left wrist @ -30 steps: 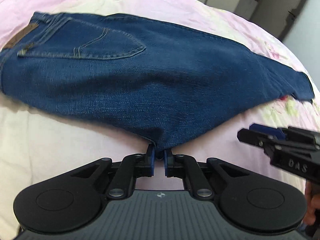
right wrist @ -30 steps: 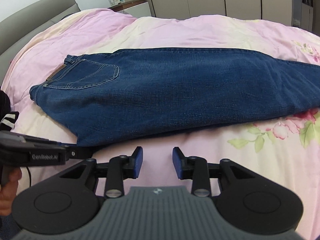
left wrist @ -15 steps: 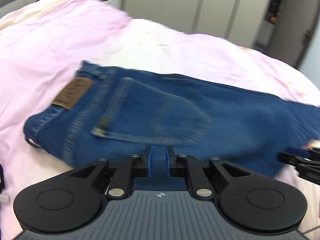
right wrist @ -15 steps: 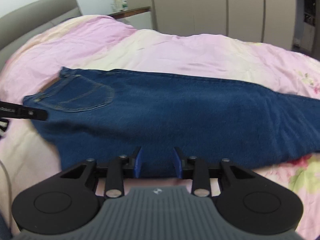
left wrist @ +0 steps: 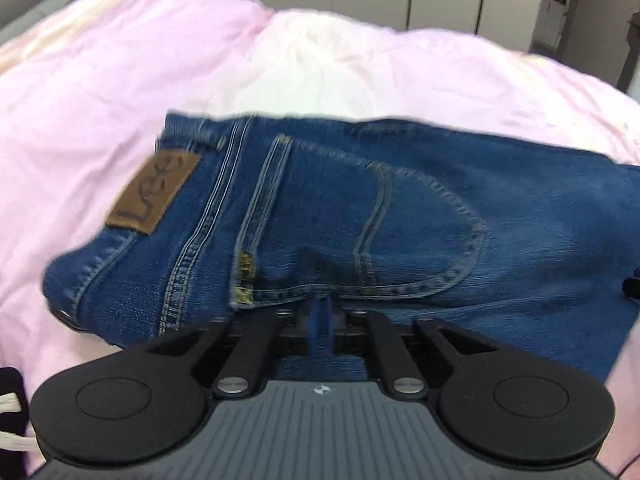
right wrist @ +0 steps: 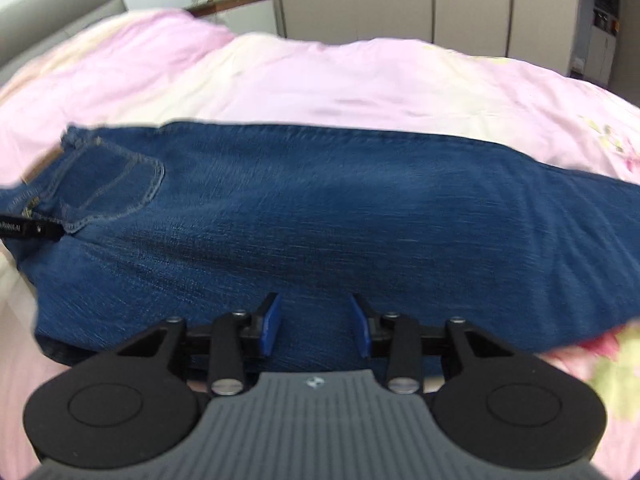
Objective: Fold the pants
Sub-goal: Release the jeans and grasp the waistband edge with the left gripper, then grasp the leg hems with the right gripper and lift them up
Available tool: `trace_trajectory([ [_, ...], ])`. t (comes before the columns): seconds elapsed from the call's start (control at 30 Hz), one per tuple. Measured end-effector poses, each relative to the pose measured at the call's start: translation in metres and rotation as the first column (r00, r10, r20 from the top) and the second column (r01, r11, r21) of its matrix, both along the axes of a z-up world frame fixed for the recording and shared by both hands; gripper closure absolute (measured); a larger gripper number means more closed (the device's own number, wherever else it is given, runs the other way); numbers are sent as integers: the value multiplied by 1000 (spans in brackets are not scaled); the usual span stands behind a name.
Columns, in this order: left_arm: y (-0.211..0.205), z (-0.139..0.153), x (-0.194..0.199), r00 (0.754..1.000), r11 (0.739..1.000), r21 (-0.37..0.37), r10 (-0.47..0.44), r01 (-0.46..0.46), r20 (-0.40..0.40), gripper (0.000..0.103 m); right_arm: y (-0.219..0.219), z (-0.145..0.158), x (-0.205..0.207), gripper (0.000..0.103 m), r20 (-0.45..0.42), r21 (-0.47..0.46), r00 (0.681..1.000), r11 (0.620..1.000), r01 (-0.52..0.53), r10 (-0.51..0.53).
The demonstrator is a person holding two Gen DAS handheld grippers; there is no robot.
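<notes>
Jeans (right wrist: 320, 216) lie lengthwise across the bed (right wrist: 360, 80), on a pink and cream quilt (left wrist: 120, 80) with a flower print near the right edge in the right wrist view. They are dark blue denim, folded so one leg lies on the other. The waistband end points left and the legs run off to the right. A back pocket (left wrist: 360, 216) faces up, and a brown leather patch (left wrist: 154, 196) sits on the waistband just left of it.

In the left wrist view the left gripper (left wrist: 320, 320) is low over the near edge of the jeans, just below the back pocket. Its blue pads (left wrist: 318, 316) are pressed almost together; the picture is blurred, so whether a fold of denim is pinched between them cannot be told. The jaws look closed. The same gripper's black tip shows at the left edge of the right wrist view, resting at the pocket's lower corner.

The right gripper (right wrist: 316, 328) hovers over the near edge of the jeans around the thigh. Its jaws stand wide apart with denim showing in the gap; the pads (right wrist: 270, 326) hold nothing.

Behind the bed stand pale wardrobe doors (right wrist: 400, 0), a grey headboard (right wrist: 60, 4) at the far left, and a small bedside shelf (right wrist: 232, 0) with blurred items on it.
</notes>
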State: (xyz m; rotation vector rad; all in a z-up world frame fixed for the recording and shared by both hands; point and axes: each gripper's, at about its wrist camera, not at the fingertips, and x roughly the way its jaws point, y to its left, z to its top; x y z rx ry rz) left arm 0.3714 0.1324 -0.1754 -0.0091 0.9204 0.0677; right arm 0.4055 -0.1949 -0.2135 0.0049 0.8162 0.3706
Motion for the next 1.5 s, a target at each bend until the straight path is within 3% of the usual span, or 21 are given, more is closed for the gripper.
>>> trace_trajectory([
  [0.13,-24,20,-10,998,999,-14,-44,44,49,83,-71,9,-10,67,-48,111,992,987,119,-115],
  [0.3,-70,35,-4,989,989,-45,-141,143,44,82,-197,18,-17,67,-141,219,934,909,354,-330],
  [0.43,-109,32,14,977,976,-47,-211,212,29,82,-301,25,-24,67,-150,305,847,791,530,-510],
  [0.5,-129,30,24,968,967,-53,-249,250,21,82,-358,26,-25,66,-170,342,777,703,624,-606],
  [0.63,-174,30,42,942,940,-54,-335,335,14,82,-447,12,-20,65,-265,441,659,519,732,-704],
  [0.77,-223,24,66,910,909,-56,-414,413,-4,82,-504,-8,0,65,-337,503,593,392,770,-731],
  [0.9,-266,16,89,874,873,-56,-486,484,-17,82,-542,-34,16,61,-378,522,546,315,793,-748],
  [1.13,-319,8,121,818,815,-83,-576,573,-6,82,-572,-75,44,64,-396,563,528,256,786,-751],
  [1.2,-331,5,130,807,803,-96,-591,588,-1,82,-575,-81,49,68,-386,582,533,249,774,-753],
  [1.23,-336,4,134,803,799,-98,-596,593,2,82,-575,-81,51,78,-378,587,539,255,769,-753],
  [1.27,-338,3,136,799,794,-101,-602,599,6,82,-575,-80,52,88,-366,588,549,270,762,-752],
  [1.3,-343,2,140,793,788,-107,-609,607,7,82,-575,-77,51,89,-345,592,563,292,752,-751],
  [1.37,-349,-2,145,778,772,-125,-628,624,7,82,-573,-60,47,102,-271,592,592,353,724,-759],
  [1.43,-356,-7,147,761,756,-113,-649,644,-4,82,-570,-37,45,103,-187,566,620,432,702,-762],
  [1.5,-364,-18,152,761,760,-97,-648,643,-36,83,-567,-16,45,103,-139,540,632,477,694,-762],
])
